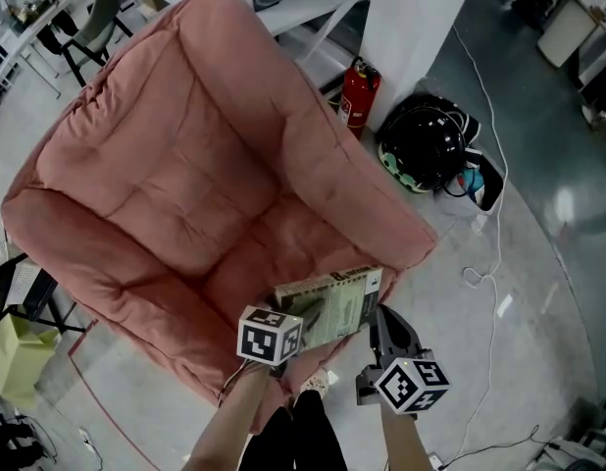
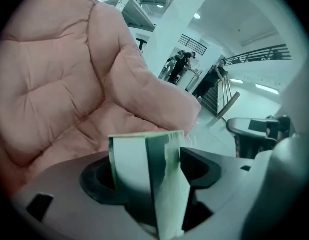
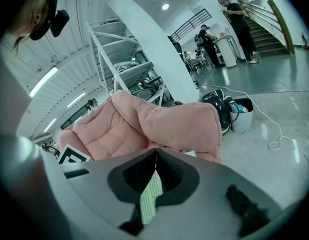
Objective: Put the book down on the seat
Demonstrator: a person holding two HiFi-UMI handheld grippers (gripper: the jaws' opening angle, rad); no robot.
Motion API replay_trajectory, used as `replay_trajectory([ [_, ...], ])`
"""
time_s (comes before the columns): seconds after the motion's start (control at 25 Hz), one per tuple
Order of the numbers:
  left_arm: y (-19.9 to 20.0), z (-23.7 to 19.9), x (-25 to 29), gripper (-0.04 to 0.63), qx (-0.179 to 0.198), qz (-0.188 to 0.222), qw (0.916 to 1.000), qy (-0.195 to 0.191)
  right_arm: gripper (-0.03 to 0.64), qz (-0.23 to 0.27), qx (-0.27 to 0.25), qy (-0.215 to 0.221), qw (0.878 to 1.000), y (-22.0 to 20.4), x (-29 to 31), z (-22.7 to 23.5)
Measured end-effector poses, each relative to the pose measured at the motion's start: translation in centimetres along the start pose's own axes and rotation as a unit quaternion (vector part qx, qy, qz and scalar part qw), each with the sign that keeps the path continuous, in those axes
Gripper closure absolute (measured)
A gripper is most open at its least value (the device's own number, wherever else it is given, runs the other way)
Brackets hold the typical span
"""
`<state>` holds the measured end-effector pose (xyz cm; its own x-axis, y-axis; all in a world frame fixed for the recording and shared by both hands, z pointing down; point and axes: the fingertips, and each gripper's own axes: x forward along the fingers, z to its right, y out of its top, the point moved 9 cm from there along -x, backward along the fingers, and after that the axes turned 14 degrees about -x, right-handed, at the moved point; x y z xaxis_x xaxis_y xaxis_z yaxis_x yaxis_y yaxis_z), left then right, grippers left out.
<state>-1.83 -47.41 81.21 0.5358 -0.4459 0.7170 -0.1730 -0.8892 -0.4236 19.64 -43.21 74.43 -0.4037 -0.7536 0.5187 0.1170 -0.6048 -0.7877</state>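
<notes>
Book (image 1: 334, 307) is being held flat, cover up, over the front edge of the seat (image 1: 234, 234) of a pink armchair, apparently so that it can be settled onto the cushion. Whether it is already resting there cannot be told. Its near-left part is being straddled by the left gripper (image 2: 150, 176), whose jaws are standing wide with slack beside the pages; this is being read as a release on that side. A thin printed page edge is being pinched by the right gripper (image 3: 155, 159), jaws drawn narrow, probably so that the book is being steadied. Floor space beside the armchair is being taken by a fire extinguisher (image 1: 359, 91) and a black helmet (image 1: 424, 145), well apart from the book.
</notes>
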Motion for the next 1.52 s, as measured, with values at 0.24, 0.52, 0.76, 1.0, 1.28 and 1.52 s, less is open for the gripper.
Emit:
replay_trajectory([
  [0.24, 2.2, -0.9, -3.2, 0.192, 0.025, 0.084, 0.9934, 0.074, 0.604, 0.007, -0.003, 0.009, 1.000, 0.5, -0.5, -1.2],
  [0.52, 3.5, -0.1, -6.7, 0.196, 0.002, 0.106, 0.9931, 0.049, 0.604, 0.025, -0.004, 0.013, 1.000, 2.2, -1.5, -3.3],
  [0.76, 3.1, 1.5, -10.0, 0.437, 0.012, 0.136, 0.9889, 0.059, 0.603, 0.042, 0.000, 0.011, 0.999, 3.6, -2.9, -5.4],
  [1.0, 2.6, 3.6, -13.7, 0.561, 0.016, 0.155, 0.9867, 0.047, 0.603, 0.053, 0.004, -0.008, 0.999, 4.7, -4.9, -7.4],
  [1.28, 1.2, 6.6, -18.6, 0.584, 0.011, 0.141, 0.9900, 0.007, 0.604, 0.063, -0.001, 0.009, 0.998, 6.4, -8.1, -11.6],
  [1.52, 0.6, 9.3, -24.2, 0.586, 0.007, 0.154, 0.9878, -0.016, 0.604, 0.079, -0.017, 0.030, 0.996, 8.2, -11.5, -15.6],
])
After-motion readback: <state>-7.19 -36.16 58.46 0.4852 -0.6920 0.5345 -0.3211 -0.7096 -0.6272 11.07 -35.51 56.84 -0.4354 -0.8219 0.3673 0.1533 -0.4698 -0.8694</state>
